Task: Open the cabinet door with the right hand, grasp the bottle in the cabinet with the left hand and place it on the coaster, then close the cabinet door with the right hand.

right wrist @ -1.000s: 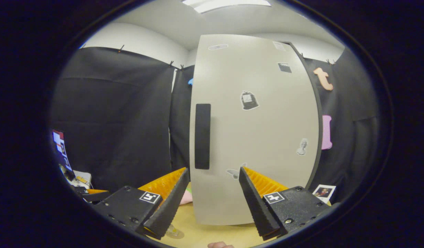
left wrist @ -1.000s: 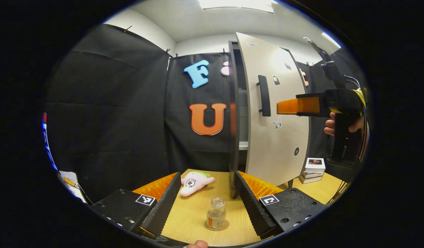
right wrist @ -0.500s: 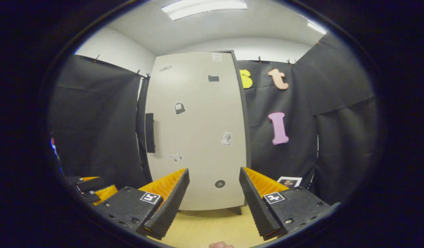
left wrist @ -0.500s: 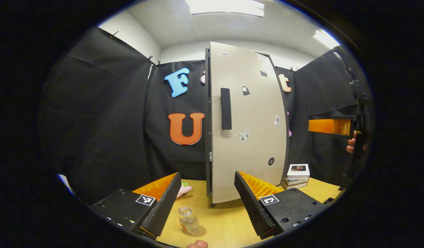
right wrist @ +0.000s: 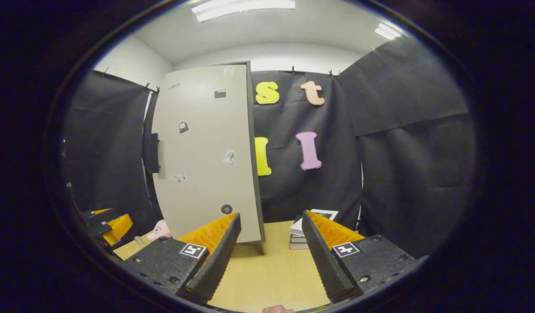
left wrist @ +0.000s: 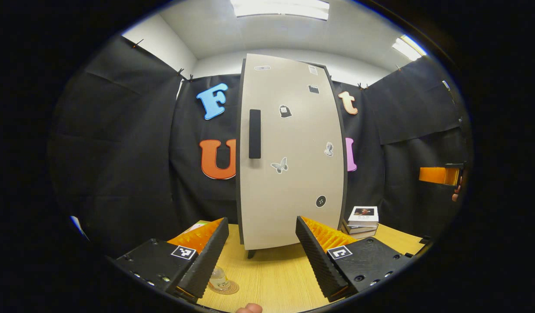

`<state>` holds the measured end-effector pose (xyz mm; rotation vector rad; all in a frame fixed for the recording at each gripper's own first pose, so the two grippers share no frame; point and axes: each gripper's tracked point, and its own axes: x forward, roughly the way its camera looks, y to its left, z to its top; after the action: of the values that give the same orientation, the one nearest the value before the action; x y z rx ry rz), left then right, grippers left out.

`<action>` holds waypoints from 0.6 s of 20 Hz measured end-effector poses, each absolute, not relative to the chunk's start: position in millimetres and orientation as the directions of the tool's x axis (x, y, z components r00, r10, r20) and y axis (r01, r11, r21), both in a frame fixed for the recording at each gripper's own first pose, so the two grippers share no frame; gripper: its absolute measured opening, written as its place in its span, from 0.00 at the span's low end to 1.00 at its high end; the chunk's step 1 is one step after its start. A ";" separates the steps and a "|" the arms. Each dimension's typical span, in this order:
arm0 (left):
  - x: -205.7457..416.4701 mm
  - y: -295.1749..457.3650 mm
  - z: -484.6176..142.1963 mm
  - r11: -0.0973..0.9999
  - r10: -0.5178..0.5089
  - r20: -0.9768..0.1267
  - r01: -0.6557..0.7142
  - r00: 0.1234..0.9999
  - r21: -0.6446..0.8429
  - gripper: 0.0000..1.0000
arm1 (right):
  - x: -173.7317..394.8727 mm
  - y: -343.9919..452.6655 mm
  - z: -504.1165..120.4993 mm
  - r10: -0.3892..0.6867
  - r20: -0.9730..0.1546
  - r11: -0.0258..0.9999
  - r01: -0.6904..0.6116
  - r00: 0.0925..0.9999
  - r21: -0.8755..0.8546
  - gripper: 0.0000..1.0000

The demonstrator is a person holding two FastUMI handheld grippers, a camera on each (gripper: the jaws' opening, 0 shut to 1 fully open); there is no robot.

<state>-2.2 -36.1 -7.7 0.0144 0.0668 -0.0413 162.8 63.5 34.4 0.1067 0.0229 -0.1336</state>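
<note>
Nearest to us, our left gripper (left wrist: 262, 252) hangs released over the wooden table (left wrist: 276, 282), its fingers well apart with nothing between them. Just beside its left finger stands the bottle (left wrist: 218, 278), a small clear glass jar with a wide neck, upright on the round coaster (left wrist: 226, 288); the finger hides part of it, so we cannot tell whether it carries a cap. We judge it light, stiff and breakable, and smooth enough to slip. If we had to take it up again, we would close across the straight body below the neck, gently, and keep it upright. Set as it is on the coaster, that part of the task looks done.

Our right gripper (right wrist: 271, 256) is likewise released, fingers spread over bare table, pressing on nothing. From the left gripper view it shows at the far right edge, well apart from the cabinet.

Farther back, the cabinet door (left wrist: 289, 156) appears flush with its frame, so we judge it closed. It is a tall pale panel, rigid and flat, dotted with small stickers, with a dark vertical handle (left wrist: 254, 134) near its left edge. That handle is the place to grip; we expect the door to swing lightly on its hinges. A short stack of books (left wrist: 361, 219) lies on the table just right of the cabinet, and a pink plush toy (right wrist: 158, 230) sits near its left foot.
</note>
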 end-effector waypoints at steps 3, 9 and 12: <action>1.3 -38.1 -5.1 0.999 -0.032 -0.060 0.033 0.998 0.015 0.94 | 164.1 66.7 36.4 -0.115 -0.017 0.987 0.116 0.993 0.108 0.91; 0.0 -40.7 -5.1 1.000 -0.025 -0.059 0.026 0.998 0.012 0.94 | 168.2 77.0 44.0 -0.086 0.008 0.992 0.085 0.996 0.090 0.91; -1.9 -40.8 -2.7 0.999 -0.029 -0.058 0.030 0.998 0.016 0.94 | 167.0 82.5 43.3 -0.077 0.006 0.993 0.076 0.997 0.087 0.91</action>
<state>-1.9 -40.8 -2.7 0.0167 0.0574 -0.0292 167.0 82.5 43.3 0.0867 -0.0091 -0.0767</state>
